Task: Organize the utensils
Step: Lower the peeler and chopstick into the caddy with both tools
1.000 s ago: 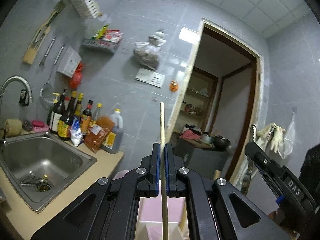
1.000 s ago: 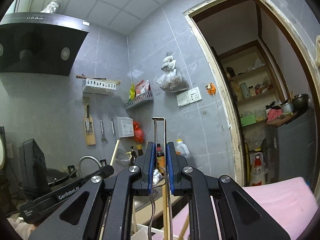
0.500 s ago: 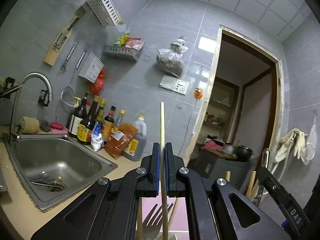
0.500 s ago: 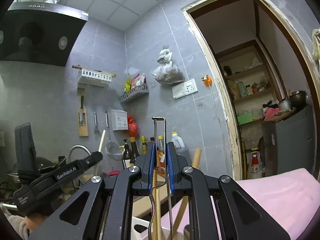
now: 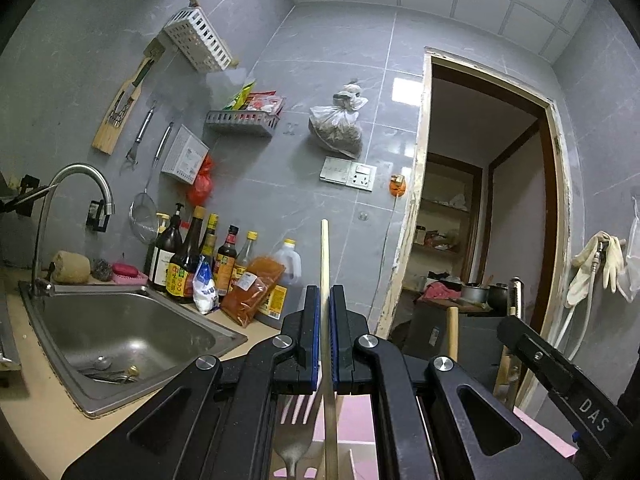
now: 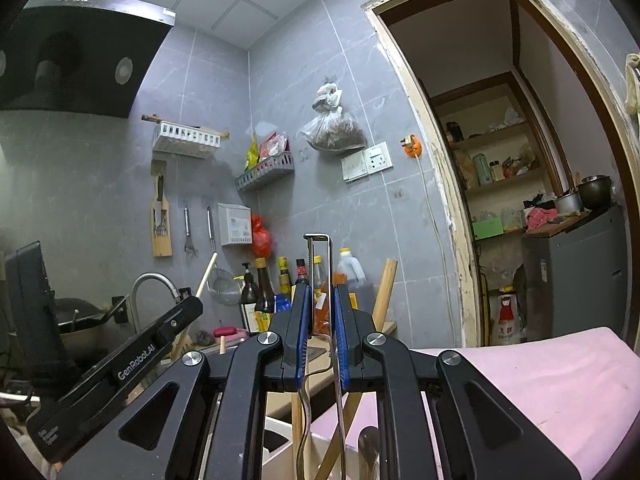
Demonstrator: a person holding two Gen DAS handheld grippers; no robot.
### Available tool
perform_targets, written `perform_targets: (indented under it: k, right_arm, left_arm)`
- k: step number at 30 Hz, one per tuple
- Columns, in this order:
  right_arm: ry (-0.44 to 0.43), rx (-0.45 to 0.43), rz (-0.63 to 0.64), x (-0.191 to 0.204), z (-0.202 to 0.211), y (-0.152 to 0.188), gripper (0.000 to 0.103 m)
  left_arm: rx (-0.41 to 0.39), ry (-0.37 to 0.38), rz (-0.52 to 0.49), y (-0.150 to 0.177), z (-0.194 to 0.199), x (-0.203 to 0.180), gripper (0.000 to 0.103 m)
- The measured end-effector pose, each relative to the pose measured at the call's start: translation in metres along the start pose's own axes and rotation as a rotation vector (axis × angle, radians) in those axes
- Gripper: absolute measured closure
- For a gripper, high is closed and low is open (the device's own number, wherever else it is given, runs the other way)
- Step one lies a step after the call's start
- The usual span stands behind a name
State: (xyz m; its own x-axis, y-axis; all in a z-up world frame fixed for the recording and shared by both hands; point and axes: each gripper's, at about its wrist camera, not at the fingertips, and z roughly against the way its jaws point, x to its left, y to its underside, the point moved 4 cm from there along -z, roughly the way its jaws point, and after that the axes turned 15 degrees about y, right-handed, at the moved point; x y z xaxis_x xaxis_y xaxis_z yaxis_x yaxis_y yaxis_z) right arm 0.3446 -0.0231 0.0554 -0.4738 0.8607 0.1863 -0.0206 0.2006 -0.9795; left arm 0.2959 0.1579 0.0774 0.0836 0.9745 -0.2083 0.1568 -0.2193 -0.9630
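My left gripper is shut on a thin wooden stick that stands upright between the pads. A metal fork stands tines-up below it, over a pink surface. My right gripper holds a metal tongs-like utensil upright; its jaws stand a little apart around it. Below the right gripper a white holder holds several wooden handles and a spoon. The left gripper's body shows in the right wrist view, the right one in the left wrist view.
A steel sink with a tap lies at left. Sauce bottles stand along the grey tiled wall. Racks and hung tools are on the wall. A doorway opens at right. A pink mat covers the surface below.
Both grippers have risen and tilted upward, so the counter, the fork and the holder's handles come into view. The stick and the metal utensil stay held as before.
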Motion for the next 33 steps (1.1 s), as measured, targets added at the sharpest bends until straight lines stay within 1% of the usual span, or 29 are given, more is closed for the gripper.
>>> perform_targets:
  k: [3,8,13,17,19,22,25,29,33]
  right_arm:
    - [0.0,0.003,0.002,0.0,0.0,0.002,0.093]
    - [0.004,0.006,-0.002,-0.001,0.0,0.003,0.093]
    - [0.005,0.01,-0.002,-0.001,0.002,0.006,0.093]
    - [0.003,0.007,-0.002,-0.001,0.004,0.006,0.093]
    - [0.004,0.004,-0.003,-0.001,0.005,0.005,0.093]
    - [0.003,0.005,-0.011,-0.003,0.006,0.005,0.093]
    - [0.004,0.008,-0.02,-0.005,0.007,0.004,0.093]
    - [0.003,0.018,-0.016,-0.005,0.006,0.005,0.093]
    - [-0.001,0.023,-0.005,-0.001,0.006,0.005,0.093]
  left_arm:
    - [0.0,0.013,0.017,-0.002,-0.001,0.0,0.1]
    - [0.008,0.064,0.112,-0.014,-0.004,0.012,0.1]
    - [0.004,0.073,0.194,-0.022,-0.004,0.025,0.1]
    - [-0.01,0.071,0.221,-0.027,-0.003,0.028,0.1]
    - [-0.015,0.07,0.222,-0.029,-0.003,0.028,0.1]
    - [-0.016,0.057,0.187,-0.03,-0.002,0.022,0.1]
    - [-0.015,0.042,0.148,-0.026,-0.001,0.016,0.1]
    - [0.007,0.037,0.105,-0.017,0.0,0.011,0.1]
    - [0.015,0.035,0.086,-0.009,0.005,0.01,0.1]
